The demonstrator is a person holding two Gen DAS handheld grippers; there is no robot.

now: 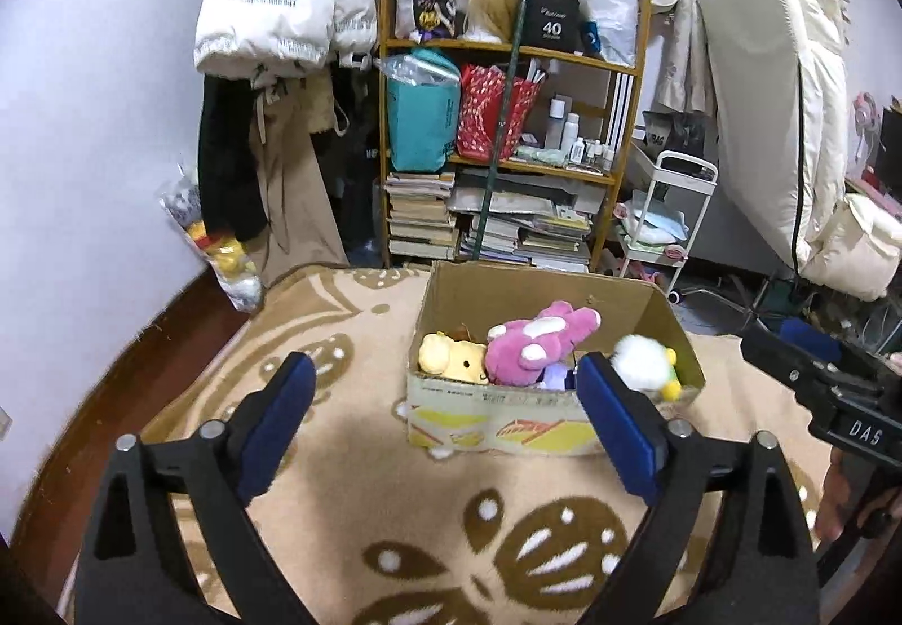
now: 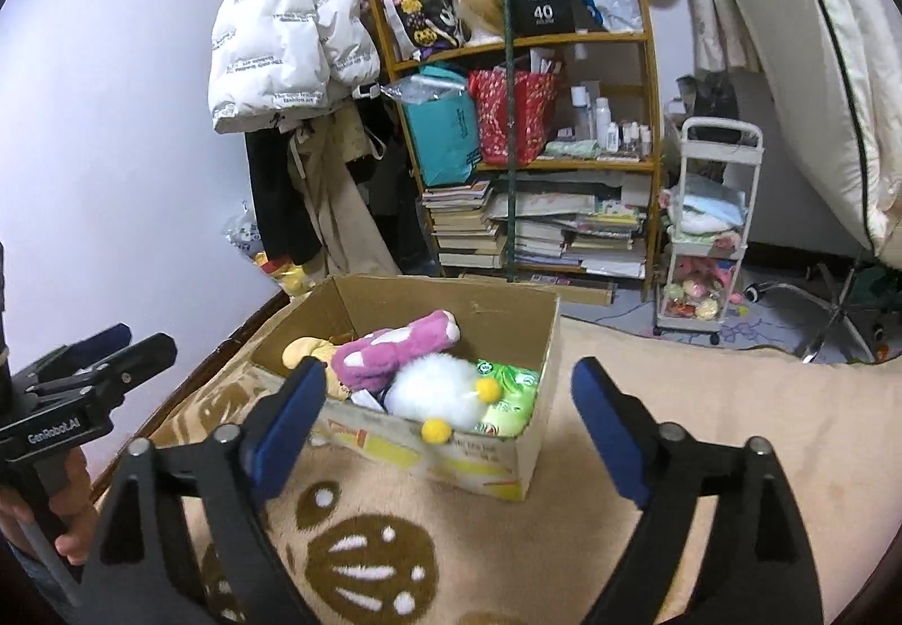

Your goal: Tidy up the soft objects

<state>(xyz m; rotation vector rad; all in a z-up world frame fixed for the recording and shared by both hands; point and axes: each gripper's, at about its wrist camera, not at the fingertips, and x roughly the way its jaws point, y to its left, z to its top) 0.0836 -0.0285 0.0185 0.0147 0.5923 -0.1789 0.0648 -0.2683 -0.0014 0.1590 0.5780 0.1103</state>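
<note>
Your left gripper (image 1: pixel 445 382) hangs over the blanket (image 1: pixel 349 461), fingers spread wide, holding nothing; your right gripper (image 2: pixel 448 385) likewise wide and empty; cardboard box (image 2: pixel 524 447) sits on the blanket ahead; inside it, pink plush (image 2: pixel 394 346) on top, white plush (image 2: pixel 434 388) against the near wall, yellow plush (image 1: pixel 454 351) at the left end.

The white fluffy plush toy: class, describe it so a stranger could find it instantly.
Find the cardboard box on the patterned beige blanket. At its near end, beside the purple plush, lies the white fluffy plush toy. Only it is round, snow-white, with yellow pom-poms.
</note>
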